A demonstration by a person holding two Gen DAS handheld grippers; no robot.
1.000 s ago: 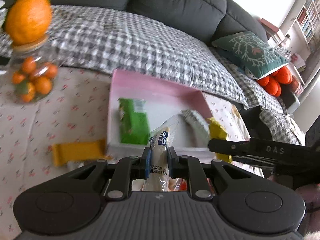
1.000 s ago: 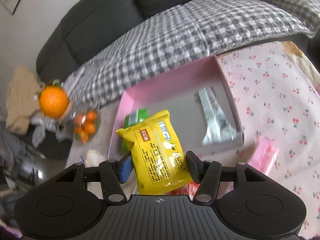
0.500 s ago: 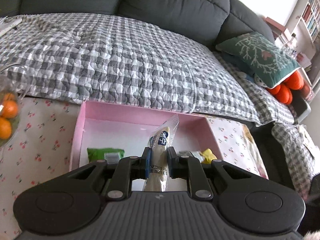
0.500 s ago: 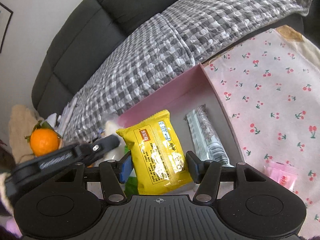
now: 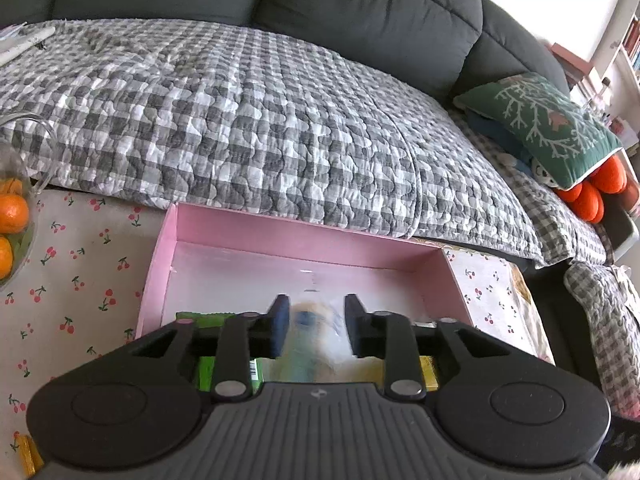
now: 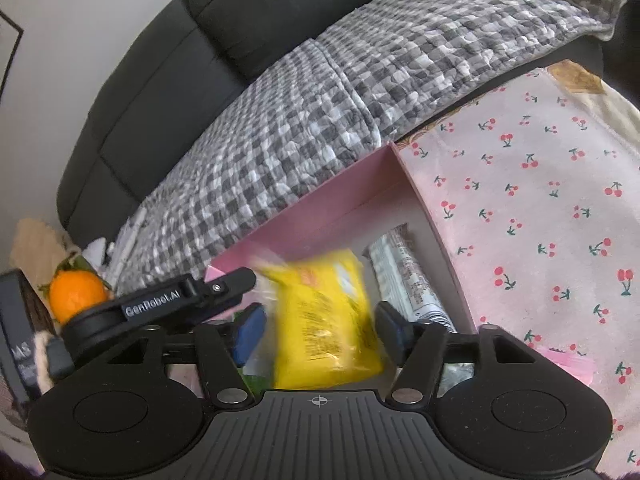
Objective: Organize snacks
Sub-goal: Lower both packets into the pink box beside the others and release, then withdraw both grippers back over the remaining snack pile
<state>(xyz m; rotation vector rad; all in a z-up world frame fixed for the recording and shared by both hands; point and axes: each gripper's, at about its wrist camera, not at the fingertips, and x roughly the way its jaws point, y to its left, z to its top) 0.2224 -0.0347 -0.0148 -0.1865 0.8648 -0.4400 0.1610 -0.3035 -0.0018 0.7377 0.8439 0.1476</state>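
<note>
— Two hand-held grippers over the pink box (image 5: 256, 236), both pitched downward. What's the left hand-held gripper (image 5: 314, 330) doing?

— Its jaws have just been opening. The clear-wrapped snack (image 5: 316, 336) is between them, blurred, and the pads stand off it on both sides — not pinched.

— And the right hand-held gripper (image 6: 320, 330)?

— Same story: jaws have just been opening. The yellow packet (image 6: 324, 320) sits between the blue pads (image 6: 248, 334) with a gap either side, blurred, over the box floor.

— Anything in the box already?

— A silver-wrapped bar (image 6: 408, 276) lies along the right wall, just beside the yellow packet. A green packet (image 5: 208, 364) is in the near left corner, half hidden under the left gripper's linkage.

— Surroundings?

— The box rests on a cherry-print cloth (image 6: 532, 200) covering the surface, its far wall against a sofa with a grey checked quilt (image 5: 240, 120). A glass jar of small oranges (image 5: 12, 216) stands left of the box. A pink wrapper (image 6: 568, 360) lies on the cloth, right of the box. One more yellow bar (image 5: 28, 456) at the near left edge.
</note>
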